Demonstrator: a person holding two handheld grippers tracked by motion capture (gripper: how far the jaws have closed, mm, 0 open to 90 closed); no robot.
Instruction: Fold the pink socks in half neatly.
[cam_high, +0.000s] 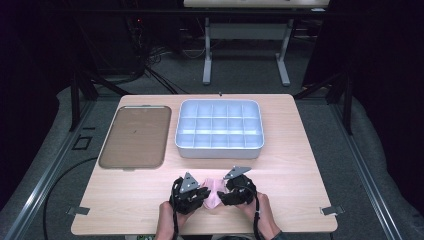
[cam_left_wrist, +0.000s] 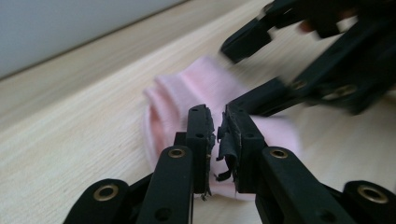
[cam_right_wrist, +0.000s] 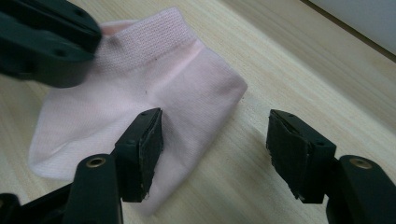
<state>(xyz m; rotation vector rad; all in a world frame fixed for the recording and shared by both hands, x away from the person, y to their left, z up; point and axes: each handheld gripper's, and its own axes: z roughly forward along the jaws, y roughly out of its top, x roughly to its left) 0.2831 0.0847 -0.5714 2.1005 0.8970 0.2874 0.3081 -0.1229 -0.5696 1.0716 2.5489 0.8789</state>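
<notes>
A pale pink sock (cam_high: 213, 196) lies folded near the front middle of the wooden table (cam_high: 300, 170), between both grippers. My left gripper (cam_high: 203, 194) comes from the sock's left; in the left gripper view it (cam_left_wrist: 217, 126) is shut on the pink sock (cam_left_wrist: 187, 88), with a thin line of pink fabric between the pads. My right gripper (cam_high: 224, 195) stands open at the sock's right. In the right gripper view it (cam_right_wrist: 215, 126) straddles the folded edge of the sock (cam_right_wrist: 187, 84), one jaw over the fabric and the other over bare wood.
A white box (cam_high: 219, 150) of several empty compartments sits at the table's back middle. A flat brown tray (cam_high: 135, 135) lies to its left. Bare wood stretches to the right and left of the hands.
</notes>
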